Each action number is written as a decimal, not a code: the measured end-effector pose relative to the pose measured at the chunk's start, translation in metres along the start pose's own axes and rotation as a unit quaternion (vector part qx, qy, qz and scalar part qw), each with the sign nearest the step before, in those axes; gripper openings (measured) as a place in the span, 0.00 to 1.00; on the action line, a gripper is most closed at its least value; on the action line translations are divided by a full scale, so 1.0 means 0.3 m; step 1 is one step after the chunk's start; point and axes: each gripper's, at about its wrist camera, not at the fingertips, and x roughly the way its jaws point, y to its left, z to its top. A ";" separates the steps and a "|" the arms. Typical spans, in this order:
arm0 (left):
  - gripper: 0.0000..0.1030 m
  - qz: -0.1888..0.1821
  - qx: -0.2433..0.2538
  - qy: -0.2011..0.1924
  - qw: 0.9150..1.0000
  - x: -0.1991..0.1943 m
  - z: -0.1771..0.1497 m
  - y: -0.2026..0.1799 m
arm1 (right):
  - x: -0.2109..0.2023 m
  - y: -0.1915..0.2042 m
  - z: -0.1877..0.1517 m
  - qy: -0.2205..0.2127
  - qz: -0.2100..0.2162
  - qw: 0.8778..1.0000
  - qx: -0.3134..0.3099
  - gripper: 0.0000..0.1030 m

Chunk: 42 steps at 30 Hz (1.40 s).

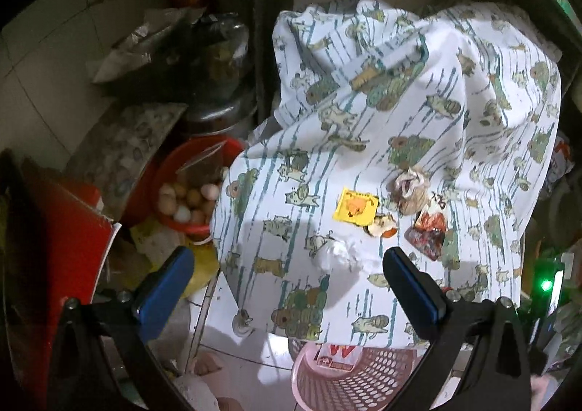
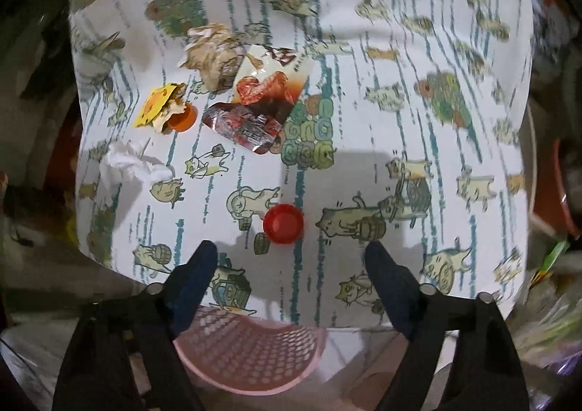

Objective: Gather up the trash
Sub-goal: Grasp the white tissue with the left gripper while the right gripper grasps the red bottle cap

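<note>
scattered trash on a cloth point(image 2: 363, 112) printed with cats and teal stripes, draped over the surface: red cap point(image 2: 283, 224) lying open side up, just ahead of the right gripper point(image 2: 291, 258), whose jaws stand apart around nothing, cap not between them. farther off, a red snack wrapper point(image 2: 265, 98) with shiny foil end, touching a crumpled brown paper wad point(image 2: 212, 54); beside these a yellow packet point(image 2: 156, 105), against an orange cup point(image 2: 183, 119) with torn lid. white crumpled tissue point(image 2: 127, 165) near the cloth's left edge. in the left view, left gripper point(image 1: 287, 265) released, jaws wide, tissue point(image 1: 336, 254) just ahead between the tips, untouched. pink perforated basket point(image 1: 345, 378) below the cloth's near edge, holding a red-and-white packet point(image 1: 336, 356). red bowl point(image 1: 163, 170) left of the cloth, full of eggs point(image 1: 185, 200).
</note>
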 end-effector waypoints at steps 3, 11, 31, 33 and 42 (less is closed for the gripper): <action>1.00 0.000 0.007 0.003 1.000 0.008 -0.005 -0.010 | 0.006 -0.012 0.009 0.008 0.008 1.000 0.010 0.74; 1.00 -0.017 -0.004 0.030 0.999 0.055 0.002 -0.012 | 0.086 0.025 0.034 0.024 -0.005 1.000 -0.016 0.60; 0.76 -0.079 0.027 0.142 0.986 0.482 0.016 -0.137 | 0.010 0.026 0.028 -0.023 -0.023 0.998 -0.055 0.30; 0.76 -0.077 0.003 0.143 0.987 0.537 -0.001 -0.133 | -0.013 0.014 0.026 -0.030 -0.029 0.997 -0.062 0.30; 0.27 -0.043 0.044 0.154 0.986 0.559 -0.072 -0.210 | -0.068 -0.043 0.013 -0.049 -0.040 0.996 -0.059 0.30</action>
